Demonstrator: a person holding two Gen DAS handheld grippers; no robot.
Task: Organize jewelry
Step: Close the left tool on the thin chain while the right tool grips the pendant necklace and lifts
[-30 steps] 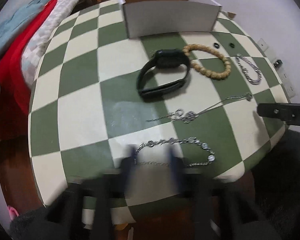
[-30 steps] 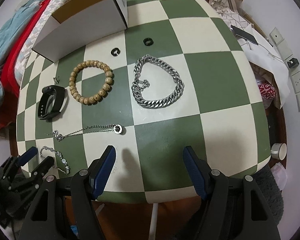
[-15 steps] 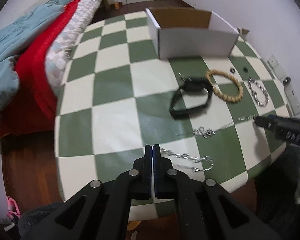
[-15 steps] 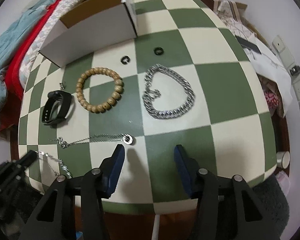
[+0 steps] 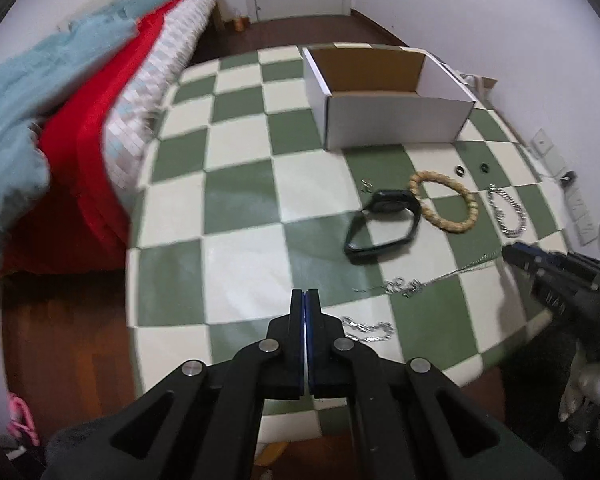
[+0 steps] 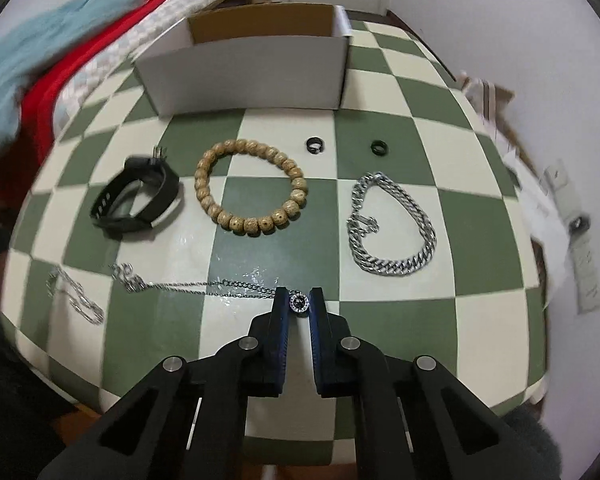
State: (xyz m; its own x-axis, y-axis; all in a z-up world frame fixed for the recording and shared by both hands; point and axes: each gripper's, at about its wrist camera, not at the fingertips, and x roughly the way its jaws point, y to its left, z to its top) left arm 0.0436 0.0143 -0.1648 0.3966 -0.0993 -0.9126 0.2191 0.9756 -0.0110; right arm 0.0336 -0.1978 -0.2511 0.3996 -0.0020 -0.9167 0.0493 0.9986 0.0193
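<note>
On the green-and-cream checked table (image 6: 420, 92) lie a thin necklace with a round pendant (image 6: 299, 303), a wooden bead bracelet (image 6: 296, 184), a heavy silver chain bracelet (image 6: 396, 268), a black watch band (image 6: 136, 196), two black rings (image 6: 314, 145) and a thin silver bracelet (image 6: 76, 296). My right gripper (image 6: 299, 300) has its fingers closed in around the pendant, on the table. My left gripper (image 5: 305, 300) is shut and empty, above the near table edge beside the thin silver bracelet (image 5: 366, 330). An open white cardboard box (image 5: 392, 120) stands at the back.
A bed with red and blue blankets (image 5: 80, 100) runs along the table's left side. Papers and wall sockets (image 6: 564, 216) lie off the right edge. Dark wood floor (image 5: 60, 340) shows below the table.
My right gripper moved forward and narrowed around the necklace pendant. My left gripper shut and drew back and up from the thin silver bracelet, which stayed on the table.
</note>
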